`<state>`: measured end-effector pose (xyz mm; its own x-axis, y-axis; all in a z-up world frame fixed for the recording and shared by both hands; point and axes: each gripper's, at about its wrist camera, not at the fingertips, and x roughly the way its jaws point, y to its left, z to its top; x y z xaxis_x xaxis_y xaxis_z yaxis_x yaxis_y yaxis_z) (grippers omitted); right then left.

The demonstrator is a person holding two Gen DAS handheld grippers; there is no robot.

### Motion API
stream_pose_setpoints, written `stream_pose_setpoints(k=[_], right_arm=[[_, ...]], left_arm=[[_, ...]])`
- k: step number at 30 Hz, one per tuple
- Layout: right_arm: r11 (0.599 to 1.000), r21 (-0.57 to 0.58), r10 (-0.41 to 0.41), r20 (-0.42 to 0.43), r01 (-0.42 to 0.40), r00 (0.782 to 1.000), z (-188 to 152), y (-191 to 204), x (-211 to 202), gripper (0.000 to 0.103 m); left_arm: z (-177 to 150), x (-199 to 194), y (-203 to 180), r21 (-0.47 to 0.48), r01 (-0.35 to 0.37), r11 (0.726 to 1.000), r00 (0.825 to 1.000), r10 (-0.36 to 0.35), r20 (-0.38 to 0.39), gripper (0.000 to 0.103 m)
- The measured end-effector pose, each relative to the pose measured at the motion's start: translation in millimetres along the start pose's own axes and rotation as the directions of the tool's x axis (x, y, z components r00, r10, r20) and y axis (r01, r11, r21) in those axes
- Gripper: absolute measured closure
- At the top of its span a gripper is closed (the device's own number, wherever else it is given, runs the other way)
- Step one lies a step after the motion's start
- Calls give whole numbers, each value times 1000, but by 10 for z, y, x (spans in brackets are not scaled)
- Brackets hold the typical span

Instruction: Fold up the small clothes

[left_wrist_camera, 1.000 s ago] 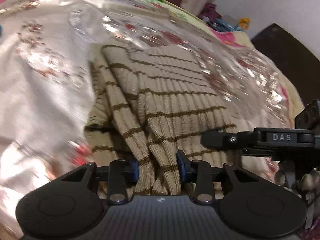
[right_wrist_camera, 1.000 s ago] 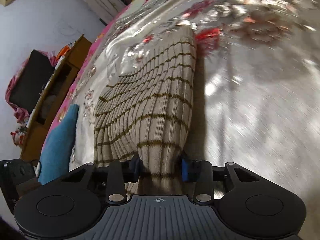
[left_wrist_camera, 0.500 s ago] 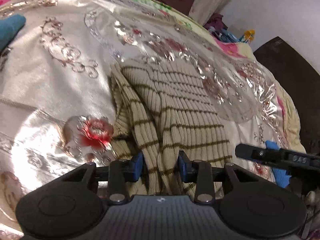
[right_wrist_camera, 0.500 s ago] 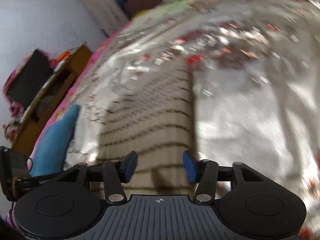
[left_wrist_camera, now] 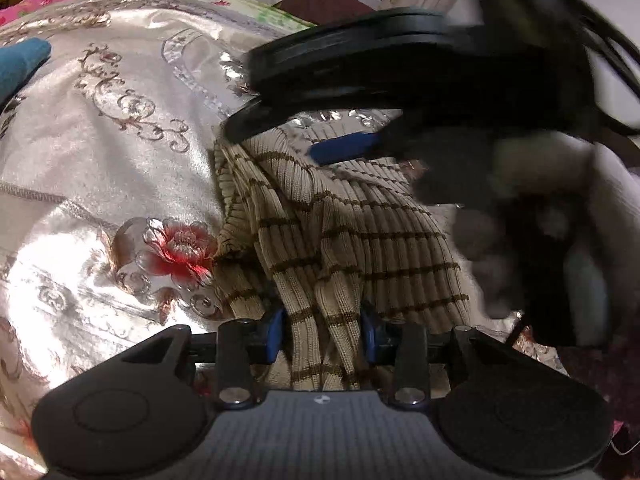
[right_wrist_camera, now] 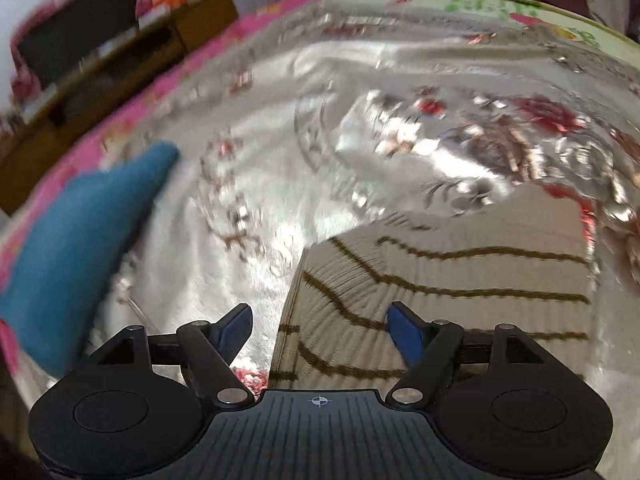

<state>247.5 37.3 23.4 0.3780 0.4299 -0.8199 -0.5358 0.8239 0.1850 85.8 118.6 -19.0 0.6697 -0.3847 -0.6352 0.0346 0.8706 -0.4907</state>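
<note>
Left gripper clamps one striped sweater | right gripper apart | one blue cloth

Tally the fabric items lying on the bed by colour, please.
Beige ribbed knit garment with brown stripes: 1
Blue cloth item: 1
Shiny silver bedspread with red embroidered flowers, underneath both: 1
Total: 3

Right claw now spread, off the sweater, seemingly above it.
</note>
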Motion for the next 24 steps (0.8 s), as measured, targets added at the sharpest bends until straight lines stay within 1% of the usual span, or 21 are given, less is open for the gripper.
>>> stream_pose_setpoints(k=[1,3,4,5,6,7,8,9,10,13,16,18,21,22,23,24], right_arm=[[999,-30,-23,-14,22,1000,-19,60,55,19],[989,-102,-110,-2,109,994,-43,169,129,25],[985,-107,-139,6,138,990,-59,151,116,29],[984,-87,-156,10,156,988,-50,98,108,41],[987,-53,-154,6,155,988,-27,23,97,51],[990,-10,-141,1,141,990,-12,-73,74,57],[992,34,-124,4,123,992,2,-158,38,70],[991,83,-106,13,104,994,8,-239,-19,79],[987,140,-83,34,77,996,6,-335,-109,80],[972,229,-74,117,46,990,-8,-496,-362,82],[957,290,-82,187,25,979,13,-577,-526,83],[949,315,-77,217,5,973,60,-586,-545,83],[956,292,-56,196,-4,979,112,-418,-357,83],[962,273,-57,183,5,981,120,-341,-238,82],[966,259,-57,162,14,985,118,-292,-121,78],[970,240,-61,123,30,990,119,-260,17,77]], left_arm=[[-3,1,9,4,4,1000,1000,-4,0,61],[-3,6,27,6,17,1000,1000,-17,-2,61],[1,6,38,4,24,1000,1000,-24,-2,61],[4,4,48,1,31,1000,1000,-31,-2,61],[2,-4,50,-1,37,999,999,-37,0,61],[-5,-18,47,0,41,999,999,-41,4,61],[-9,-31,38,6,42,999,999,-42,10,61],[-6,-37,34,15,41,999,999,-42,16,61],[-10,-50,20,26,39,999,999,-40,23,61],[-12,-82,-22,46,43,998,998,-45,49,61],[26,-93,-67,59,53,997,994,-58,88,61],[36,-81,-57,53,45,998,995,-49,91,61],[23,-38,43,-4,52,999,998,-52,48,61],[18,-26,62,-16,45,999,998,-44,37,61],[14,-5,89,-26,33,999,999,-32,22,62],[5,31,105,-35,5,999,1000,-5,-6,62]])
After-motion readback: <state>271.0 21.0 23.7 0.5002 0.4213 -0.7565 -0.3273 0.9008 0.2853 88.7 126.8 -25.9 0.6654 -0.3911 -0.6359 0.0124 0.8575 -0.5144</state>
